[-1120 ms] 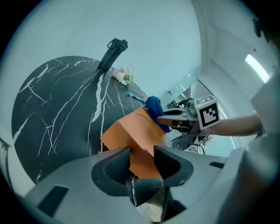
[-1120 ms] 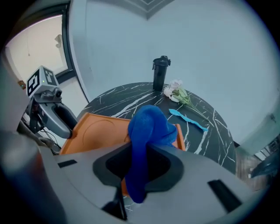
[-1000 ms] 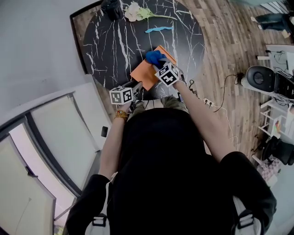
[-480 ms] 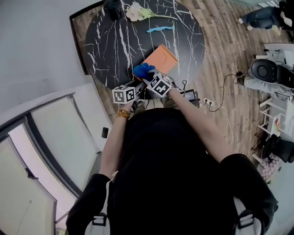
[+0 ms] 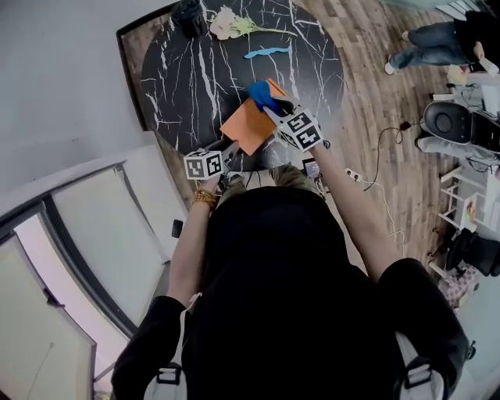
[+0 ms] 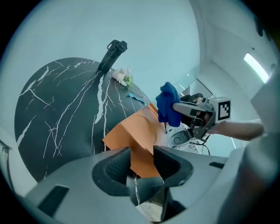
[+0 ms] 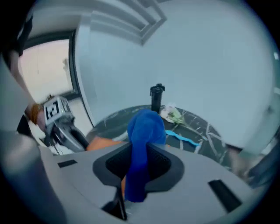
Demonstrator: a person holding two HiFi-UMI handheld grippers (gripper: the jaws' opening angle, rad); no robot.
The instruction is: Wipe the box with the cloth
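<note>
An orange box (image 5: pixel 248 123) lies tilted on the near part of the round black marble table (image 5: pixel 187 78). My left gripper (image 5: pixel 230 149) is shut on the box's near corner, and the orange edge sits between its pads (image 6: pixel 117 164). My right gripper (image 5: pixel 273 105) is shut on a blue cloth (image 5: pixel 261 94), which bunches above the jaws and hangs down between them (image 7: pixel 139 164). In the left gripper view the cloth (image 6: pixel 168 103) hangs at the box's (image 6: pixel 135 135) far end, under the right gripper (image 6: pixel 180 108). Whether the cloth touches the box I cannot tell.
At the table's far edge stand a black upright thing (image 5: pixel 191 13), a white flower (image 5: pixel 226 21) and a light blue strip (image 5: pixel 269 51). A person (image 5: pixel 437 43) stands on the wood floor at the upper right. Cables and a power strip (image 5: pixel 355 173) lie by the table.
The right gripper with the cloth swept down to the box's near left end, then came back to the far end and rose. The left gripper kept its hold.
</note>
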